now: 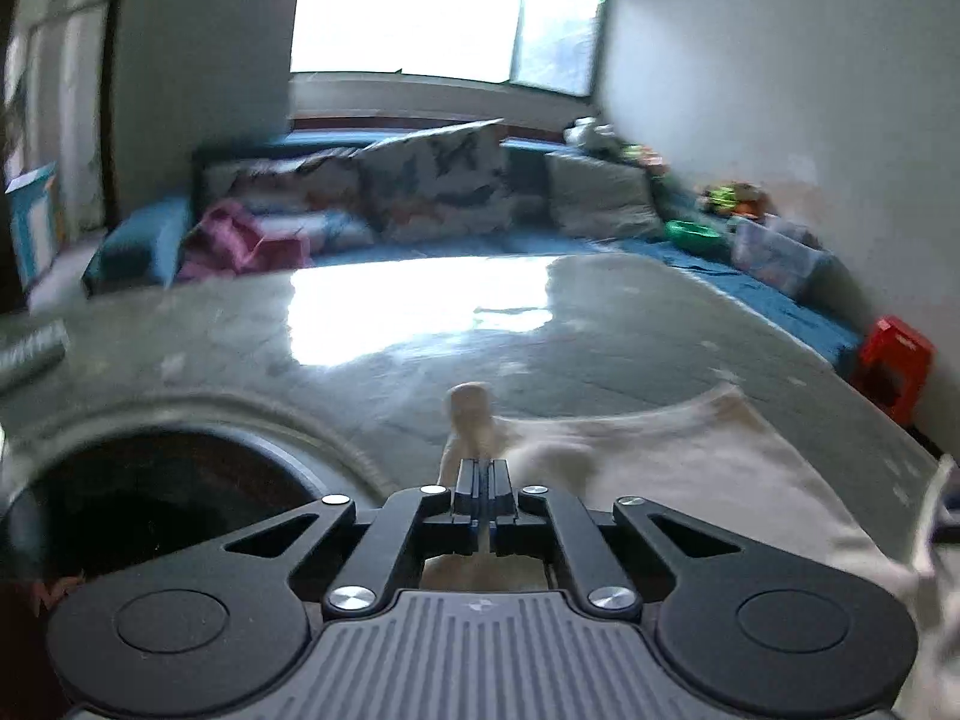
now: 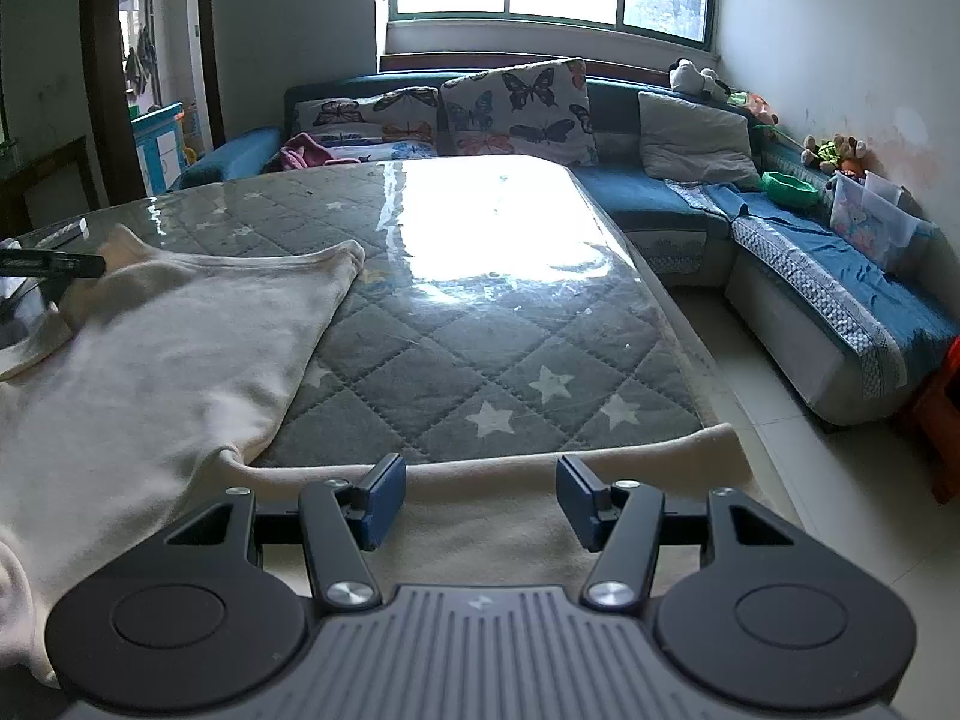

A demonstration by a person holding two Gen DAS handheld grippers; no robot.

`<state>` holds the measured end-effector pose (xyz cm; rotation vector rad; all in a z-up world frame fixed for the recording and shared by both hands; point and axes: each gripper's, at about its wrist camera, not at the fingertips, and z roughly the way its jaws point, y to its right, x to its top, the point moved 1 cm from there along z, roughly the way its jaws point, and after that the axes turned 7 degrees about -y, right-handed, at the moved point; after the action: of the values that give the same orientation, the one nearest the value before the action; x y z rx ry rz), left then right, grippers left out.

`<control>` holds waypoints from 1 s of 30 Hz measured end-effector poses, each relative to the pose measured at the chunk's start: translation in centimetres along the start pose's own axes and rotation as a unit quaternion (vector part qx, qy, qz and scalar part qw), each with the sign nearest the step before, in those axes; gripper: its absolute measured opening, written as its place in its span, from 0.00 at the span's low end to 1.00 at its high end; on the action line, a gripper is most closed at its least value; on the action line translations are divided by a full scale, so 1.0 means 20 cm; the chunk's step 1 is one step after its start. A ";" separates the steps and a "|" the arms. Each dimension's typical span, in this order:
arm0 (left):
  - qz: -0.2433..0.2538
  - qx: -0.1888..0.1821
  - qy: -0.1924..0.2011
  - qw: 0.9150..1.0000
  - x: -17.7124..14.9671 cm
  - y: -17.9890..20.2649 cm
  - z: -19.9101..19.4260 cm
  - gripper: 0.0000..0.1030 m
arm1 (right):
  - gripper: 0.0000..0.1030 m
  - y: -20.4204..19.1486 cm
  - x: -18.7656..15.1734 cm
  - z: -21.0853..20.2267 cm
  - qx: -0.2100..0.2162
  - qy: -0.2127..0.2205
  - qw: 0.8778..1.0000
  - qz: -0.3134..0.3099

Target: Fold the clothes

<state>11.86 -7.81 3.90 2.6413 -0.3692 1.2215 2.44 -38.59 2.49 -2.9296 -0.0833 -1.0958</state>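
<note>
Right wrist view: your right gripper [image 2: 477,501] hovers spread over the cream garment [image 2: 168,360], mostly flat on the table [image 2: 480,324]; left gripper [image 1: 483,489] pinches its far-left corner; folding incomplete.

My cream garment [image 2: 162,360] lies on a grey quilted table cover [image 2: 480,324] with a diamond pattern and white stars. At the far side, my view shows a blue sofa [image 2: 648,192], white butterfly-print cushions [image 2: 516,108] and a plain grey cushion [image 2: 690,138]. My finger pads [image 2: 384,498] are blue.

No text, label or number can be read anywhere.
</note>
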 end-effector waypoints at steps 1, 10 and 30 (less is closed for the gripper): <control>0.016 -0.004 0.004 1.000 -0.02 0.04 -0.03 0.03 | 0.55 0.00 0.00 0.00 -0.001 -0.001 1.000 0.001; 0.088 -0.062 -0.019 0.994 -0.13 0.18 -0.12 0.15 | 0.55 -0.01 -0.01 0.01 0.003 -0.001 1.000 0.002; -0.061 -0.021 -0.058 0.996 0.10 -0.18 0.18 0.34 | 0.56 -0.01 0.00 0.03 0.003 -0.006 1.000 0.005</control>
<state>16.76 -5.72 2.87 2.6609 -0.2444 1.0159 2.81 -38.33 1.94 -2.9283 -0.0707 -1.0750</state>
